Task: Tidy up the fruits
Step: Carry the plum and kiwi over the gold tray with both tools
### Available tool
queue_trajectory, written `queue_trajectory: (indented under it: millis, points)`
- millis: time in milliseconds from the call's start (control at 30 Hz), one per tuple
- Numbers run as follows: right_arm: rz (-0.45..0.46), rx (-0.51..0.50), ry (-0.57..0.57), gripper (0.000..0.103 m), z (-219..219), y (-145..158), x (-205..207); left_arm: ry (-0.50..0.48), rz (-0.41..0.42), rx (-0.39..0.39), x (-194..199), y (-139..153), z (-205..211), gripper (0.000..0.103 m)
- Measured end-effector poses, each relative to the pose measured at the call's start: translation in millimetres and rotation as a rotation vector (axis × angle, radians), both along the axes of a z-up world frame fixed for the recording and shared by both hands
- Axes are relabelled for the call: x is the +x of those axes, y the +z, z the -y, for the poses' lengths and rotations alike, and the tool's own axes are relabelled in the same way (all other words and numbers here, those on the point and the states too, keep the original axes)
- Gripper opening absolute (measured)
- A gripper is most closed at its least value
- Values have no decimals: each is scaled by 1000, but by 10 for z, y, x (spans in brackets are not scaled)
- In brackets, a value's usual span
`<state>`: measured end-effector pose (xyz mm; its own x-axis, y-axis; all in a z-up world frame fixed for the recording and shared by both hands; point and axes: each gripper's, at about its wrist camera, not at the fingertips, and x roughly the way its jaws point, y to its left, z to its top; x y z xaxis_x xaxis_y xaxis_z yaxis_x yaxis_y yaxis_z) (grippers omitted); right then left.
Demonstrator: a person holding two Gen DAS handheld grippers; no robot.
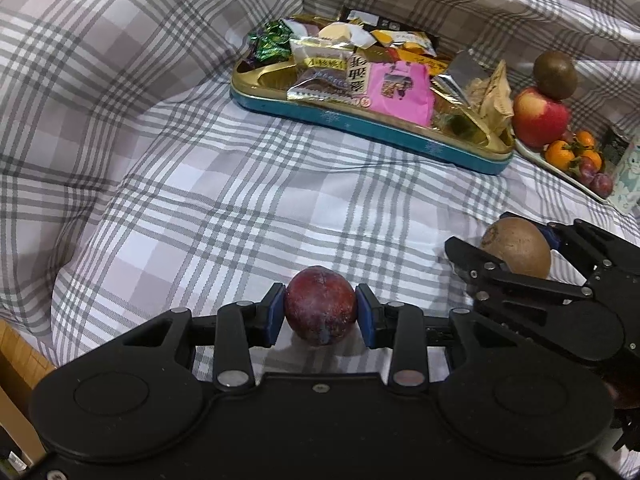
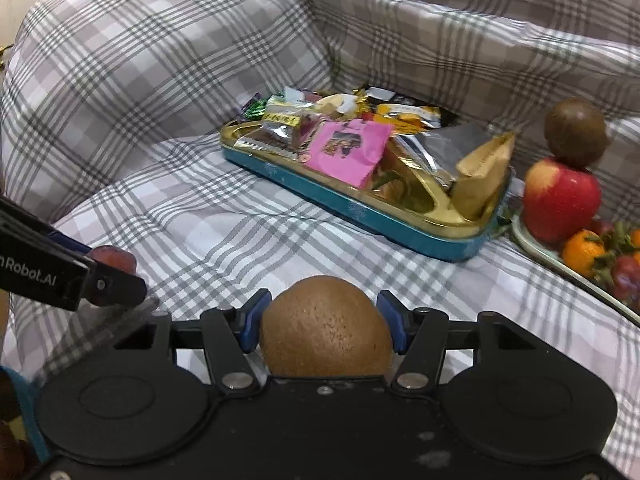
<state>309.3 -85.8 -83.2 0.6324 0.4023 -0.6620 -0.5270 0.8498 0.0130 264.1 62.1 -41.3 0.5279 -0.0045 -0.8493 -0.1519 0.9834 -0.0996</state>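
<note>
A dark red plum (image 1: 320, 304) rests low over the checked bedsheet, and my left gripper (image 1: 320, 310) is shut on it, both blue pads pressed to its sides. A brown kiwi (image 2: 326, 328) fills my right gripper (image 2: 326, 320), whose blue pads touch both of its flanks. In the left wrist view that same kiwi (image 1: 516, 252) shows to the right, between the right gripper's black fingers. The right wrist view catches a left finger (image 2: 112, 284) and a bit of the plum (image 2: 114, 258) at its left edge. The grippers sit side by side, close together.
A white plate (image 1: 560, 172) at the far right holds a red apple (image 1: 540, 118) with another kiwi (image 1: 556, 74) on top, small oranges (image 1: 560, 154) and plums (image 1: 600, 182). A teal tin (image 1: 360, 128) full of snack packets lies behind. Pillows rise around the sheet.
</note>
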Motion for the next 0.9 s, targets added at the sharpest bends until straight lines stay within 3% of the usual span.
queue_trajectory:
  millis: [433,900]
  points:
    - [-23,16,-231,60,515,356,-339,-74,54,6,-333,332,175,46]
    - [9,34,-366,60,812,837,-1282,-133,83,39,-1021,552,182,46]
